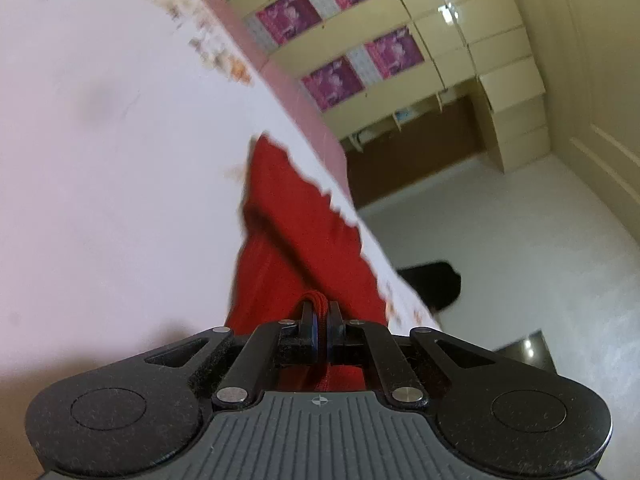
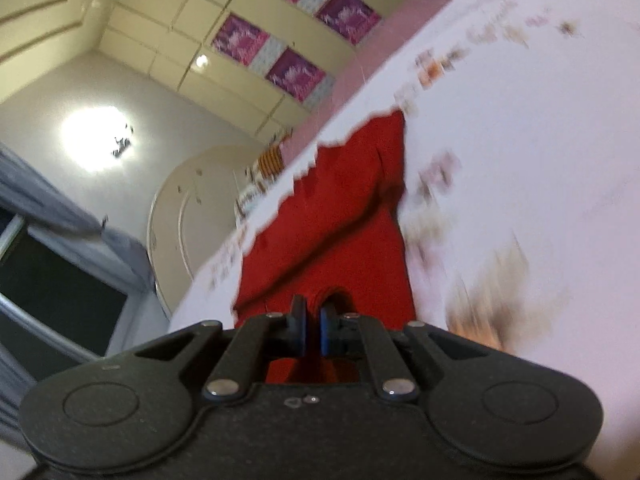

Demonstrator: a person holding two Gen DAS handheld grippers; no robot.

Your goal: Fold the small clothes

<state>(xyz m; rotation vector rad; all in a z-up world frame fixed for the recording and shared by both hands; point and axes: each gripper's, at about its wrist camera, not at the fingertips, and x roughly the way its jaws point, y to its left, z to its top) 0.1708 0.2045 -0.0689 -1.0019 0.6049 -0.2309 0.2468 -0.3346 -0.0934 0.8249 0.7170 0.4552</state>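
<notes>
A small red garment [image 1: 292,232] lies stretched on a white printed sheet [image 1: 100,160], near the sheet's edge. My left gripper [image 1: 321,314] is shut on a bunched red edge of it, which pokes up between the pads. In the right wrist view the same red garment [image 2: 340,216] runs away from me along the sheet's edge. My right gripper [image 2: 313,316] is shut on its near edge, with red cloth between the blue pads. Both views are tilted and blurred.
The white sheet [image 2: 520,140] has faded orange and brown prints. A pink edge [image 1: 304,108] runs along the far side of the sheet. Beyond it stand cream cupboards with purple panels [image 1: 332,80], a pale floor [image 1: 520,240] and a dark object [image 1: 432,284] on it.
</notes>
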